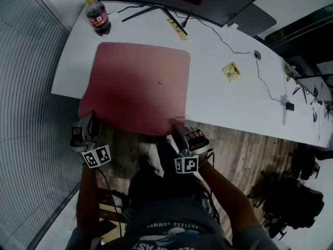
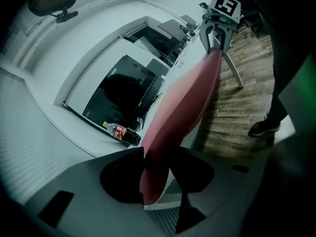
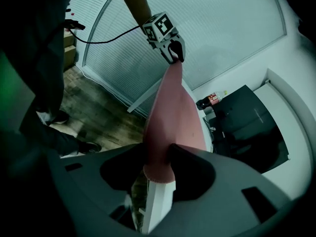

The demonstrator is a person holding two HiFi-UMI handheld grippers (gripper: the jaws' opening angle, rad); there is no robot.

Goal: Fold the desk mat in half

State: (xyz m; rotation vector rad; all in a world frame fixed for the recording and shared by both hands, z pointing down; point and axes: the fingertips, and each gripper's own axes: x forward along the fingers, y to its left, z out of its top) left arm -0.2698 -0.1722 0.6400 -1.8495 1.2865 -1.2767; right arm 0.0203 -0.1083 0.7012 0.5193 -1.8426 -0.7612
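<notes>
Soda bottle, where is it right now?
In the head view the soda bottle stands at the far left corner of the white table, just beyond the desk mat and left of the monitor.

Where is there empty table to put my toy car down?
Best spot: the bare white desk between the desk mat, the yellow packet and the near edge. A thin strip lies left of the mat, below the bottle. It is crowded by the monitor and the cable.
</notes>
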